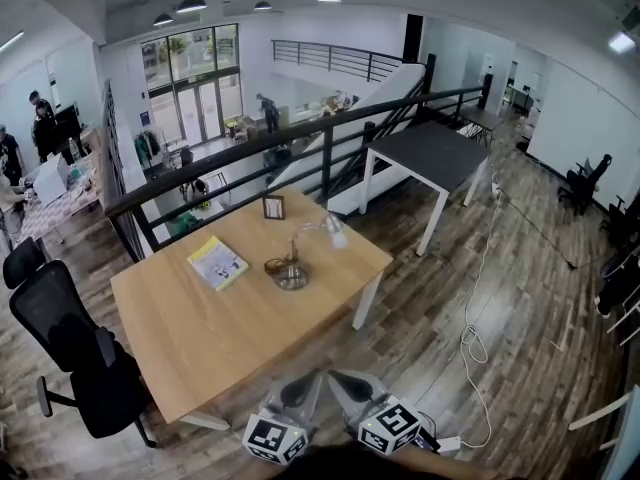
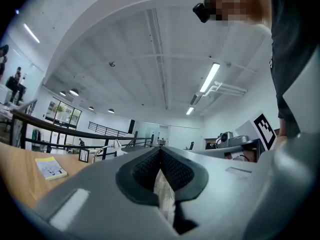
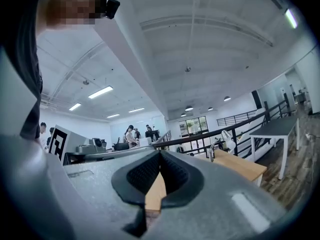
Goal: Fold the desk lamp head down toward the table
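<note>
The left tool (image 1: 303, 388) and right tool (image 1: 345, 386) both have their jaws pressed together on nothing, level at the near edge of the surface (image 1: 190, 338). The desk lamp (image 1: 292, 268) stands well ahead of both. Its arm slants up from the base to the lamp head (image 1: 335, 231) on the right tool's side, so that tool looks better placed. The lamp's hinges are too small to make out.

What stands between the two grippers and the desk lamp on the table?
Nothing visible: only bare table lies between the left gripper, the right gripper and the desk lamp. The yellow book lies aside, to the left.
</note>
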The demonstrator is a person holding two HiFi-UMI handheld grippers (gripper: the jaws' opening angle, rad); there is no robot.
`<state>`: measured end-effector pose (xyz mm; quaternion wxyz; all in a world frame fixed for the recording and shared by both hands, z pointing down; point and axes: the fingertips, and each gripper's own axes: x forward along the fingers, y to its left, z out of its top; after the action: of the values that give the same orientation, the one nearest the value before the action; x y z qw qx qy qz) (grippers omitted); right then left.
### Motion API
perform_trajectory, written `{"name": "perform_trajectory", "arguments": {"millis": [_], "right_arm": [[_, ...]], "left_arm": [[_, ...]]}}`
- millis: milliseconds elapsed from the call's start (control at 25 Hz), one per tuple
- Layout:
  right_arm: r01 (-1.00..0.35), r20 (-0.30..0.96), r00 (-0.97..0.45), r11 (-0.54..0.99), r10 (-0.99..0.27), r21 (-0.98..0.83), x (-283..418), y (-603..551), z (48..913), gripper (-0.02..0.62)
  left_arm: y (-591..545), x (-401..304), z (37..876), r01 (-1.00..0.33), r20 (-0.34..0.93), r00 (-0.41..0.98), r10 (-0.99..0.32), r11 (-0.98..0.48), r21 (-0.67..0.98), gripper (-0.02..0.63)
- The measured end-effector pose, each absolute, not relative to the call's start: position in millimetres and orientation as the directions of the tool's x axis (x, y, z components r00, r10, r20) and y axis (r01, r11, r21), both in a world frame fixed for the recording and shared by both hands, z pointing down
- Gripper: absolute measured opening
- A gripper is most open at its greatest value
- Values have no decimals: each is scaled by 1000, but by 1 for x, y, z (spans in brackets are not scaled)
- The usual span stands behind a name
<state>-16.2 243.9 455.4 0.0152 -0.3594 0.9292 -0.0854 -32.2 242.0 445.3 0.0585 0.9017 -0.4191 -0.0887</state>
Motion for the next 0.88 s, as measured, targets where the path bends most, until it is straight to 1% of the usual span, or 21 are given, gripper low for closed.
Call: {"name": "perform_trajectory", "arguments": {"millis": [480, 880], "right_arm": [[-669, 32, -733, 712, -679, -214, 17, 190, 467, 2], [-607, 9, -785, 765, -620, -215, 56, 87, 458, 2]], "left_arm": [[186, -7, 451, -755, -81, 624, -777, -626, 196, 2], [86, 36, 450, -802, -78, 568, -820, -572, 174, 2]]}}
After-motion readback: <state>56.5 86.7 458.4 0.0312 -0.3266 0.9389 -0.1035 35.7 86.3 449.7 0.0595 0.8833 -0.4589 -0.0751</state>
